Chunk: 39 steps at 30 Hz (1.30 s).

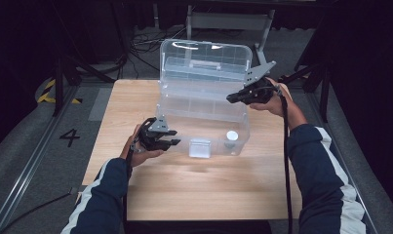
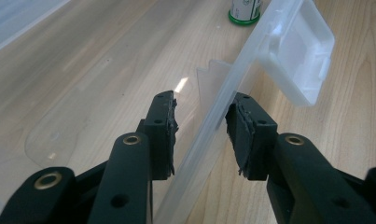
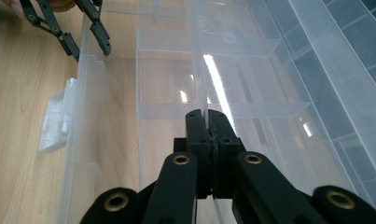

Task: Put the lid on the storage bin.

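A clear plastic organiser box [image 1: 204,105] stands open on the wooden table [image 1: 194,195], its lid [image 1: 206,58] upright at the back. My left gripper [image 1: 172,138] is open astride the box's front wall [image 2: 213,121]. The wall runs between the pads with a gap to the left pad [image 2: 169,126]. My right gripper [image 3: 206,119] reaches into the box from the right [image 1: 230,99], shut on a thin clear divider strip [image 3: 197,56] that runs on lengthwise past its fingertips. The left gripper [image 3: 85,39] also appears far off in the right gripper view.
A white latch [image 2: 300,51] hangs on the front wall's outside [image 1: 200,147]. A small bottle with a white cap [image 1: 231,136] stands in the box's front right corner. Fixed cross dividers [image 3: 213,109] split the tray into compartments. Bare tabletop lies in front of the box.
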Available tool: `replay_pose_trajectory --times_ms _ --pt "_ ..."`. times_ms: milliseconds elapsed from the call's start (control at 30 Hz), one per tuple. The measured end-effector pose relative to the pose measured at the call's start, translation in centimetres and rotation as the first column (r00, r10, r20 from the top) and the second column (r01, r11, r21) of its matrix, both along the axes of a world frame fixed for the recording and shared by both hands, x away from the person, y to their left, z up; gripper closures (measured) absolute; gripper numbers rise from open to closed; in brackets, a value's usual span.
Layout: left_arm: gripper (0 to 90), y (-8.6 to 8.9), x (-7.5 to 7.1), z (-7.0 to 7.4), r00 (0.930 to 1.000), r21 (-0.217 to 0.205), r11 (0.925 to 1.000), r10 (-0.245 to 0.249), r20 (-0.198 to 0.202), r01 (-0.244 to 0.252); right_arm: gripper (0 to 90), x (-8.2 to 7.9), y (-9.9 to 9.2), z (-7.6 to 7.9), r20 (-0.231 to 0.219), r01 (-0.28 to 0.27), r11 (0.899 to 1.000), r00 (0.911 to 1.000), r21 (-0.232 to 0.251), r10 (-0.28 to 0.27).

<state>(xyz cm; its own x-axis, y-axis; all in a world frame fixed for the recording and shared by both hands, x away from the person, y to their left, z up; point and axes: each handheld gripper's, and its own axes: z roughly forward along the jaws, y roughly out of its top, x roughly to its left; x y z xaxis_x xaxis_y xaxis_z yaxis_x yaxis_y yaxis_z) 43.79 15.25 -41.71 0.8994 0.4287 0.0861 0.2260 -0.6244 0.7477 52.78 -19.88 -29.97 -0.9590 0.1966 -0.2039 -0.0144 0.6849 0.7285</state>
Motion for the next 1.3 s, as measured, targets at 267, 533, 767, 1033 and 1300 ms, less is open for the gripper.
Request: replay_pose_trajectory --times_ms 267,533,767,1033,1300 --pt "63.3 0.1 0.0 -0.1 0.9997 0.001 0.9998 -0.018 0.017 0.018 88.7 -1.1 -0.2 -0.3 0.002 0.007 1.000 1.0000 -0.001 -0.007" --pt "64.2 0.2 0.1 -0.2 0.9990 -0.006 0.9993 -0.038 0.022 0.038 88.0 -2.3 0.0 -0.8 0.022 0.015 1.000 0.9996 -0.002 -0.015" --pt "68.1 0.3 0.7 0.1 0.9953 0.030 0.9949 -0.097 0.005 0.096 87.4 -2.6 -0.2 -1.0 0.019 0.027 1.000 0.9994 0.008 -0.027" --pt "72.5 -0.4 1.2 0.9 0.9877 0.188 0.9699 -0.156 -0.010 0.155 87.3 -2.7 -0.2 -1.0 0.008 0.020 1.000 0.9998 -0.001 -0.020" --pt "74.2 -1.1 1.2 1.3 0.9850 0.295 0.9402 -0.171 -0.024 0.171 87.3 -2.7 -0.2 -1.0 0.009 0.012 1.000 0.9999 -0.003 -0.012"
